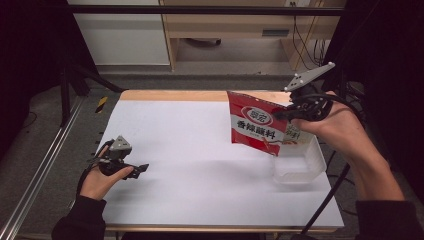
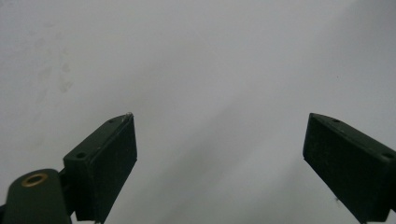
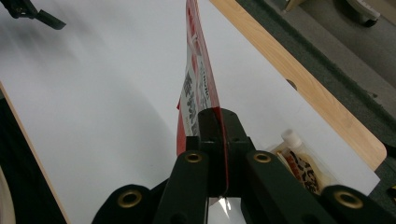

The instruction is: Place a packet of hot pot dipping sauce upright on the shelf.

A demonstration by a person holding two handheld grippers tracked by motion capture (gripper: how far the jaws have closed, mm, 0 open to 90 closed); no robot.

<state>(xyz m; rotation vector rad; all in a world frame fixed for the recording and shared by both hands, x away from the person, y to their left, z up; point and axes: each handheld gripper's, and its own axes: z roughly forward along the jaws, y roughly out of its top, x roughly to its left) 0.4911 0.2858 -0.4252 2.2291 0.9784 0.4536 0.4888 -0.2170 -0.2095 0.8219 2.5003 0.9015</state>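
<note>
the right gripper [image 1: 281, 115] is pinching a red sauce packet [image 1: 255, 125] by its edge, jaws tight on it, the packet hanging above the white table [image 1: 190, 165], just beside a clear container [image 1: 300, 167]. the left gripper [image 2: 219, 154] is resting low, jaws standing wide with nothing between them.

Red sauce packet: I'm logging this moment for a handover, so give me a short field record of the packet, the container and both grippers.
packet: red sauce packet, held in the air, above the table
held by: right gripper, jaws shut on its edge
container: clear plastic container, at the table's right edge
container contents: small pouch
left gripper: open, holding nothing, low over white table
</note>
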